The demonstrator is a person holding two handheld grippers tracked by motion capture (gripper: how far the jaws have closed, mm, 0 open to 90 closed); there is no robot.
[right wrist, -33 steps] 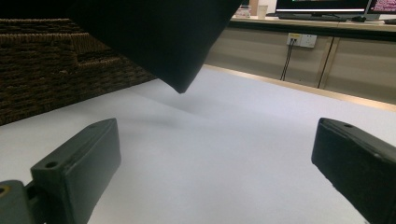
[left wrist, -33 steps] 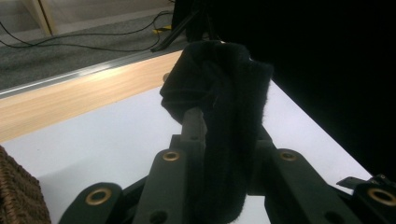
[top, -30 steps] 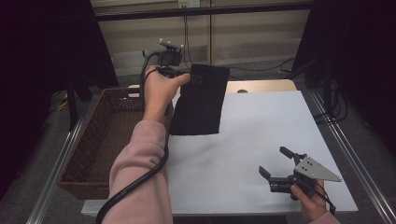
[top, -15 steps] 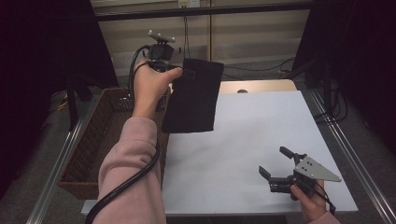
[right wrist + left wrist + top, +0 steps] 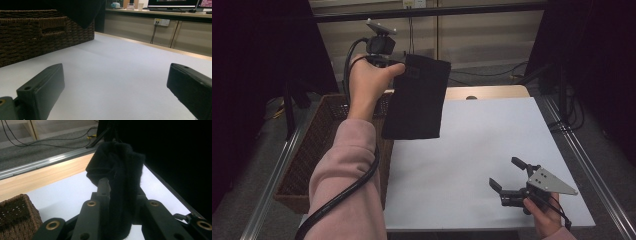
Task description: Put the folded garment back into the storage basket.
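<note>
Black cloth held up in the left gripper, right gripper idle

The left gripper (image 5: 398, 64) is clamped on the top edge of a black cloth (image 5: 416, 100), which hangs below it beside the wicker basket (image 5: 314, 150). The right gripper (image 5: 510, 176) rests low over the white table (image 5: 482, 135), jaws wide apart, holding nothing.

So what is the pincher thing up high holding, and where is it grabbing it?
The left hand-held gripper is shut on a black fuzzy folded cloth, gripping its top edge near a corner; the rest hangs free. The right hand-held gripper is open, holding nothing.
</note>
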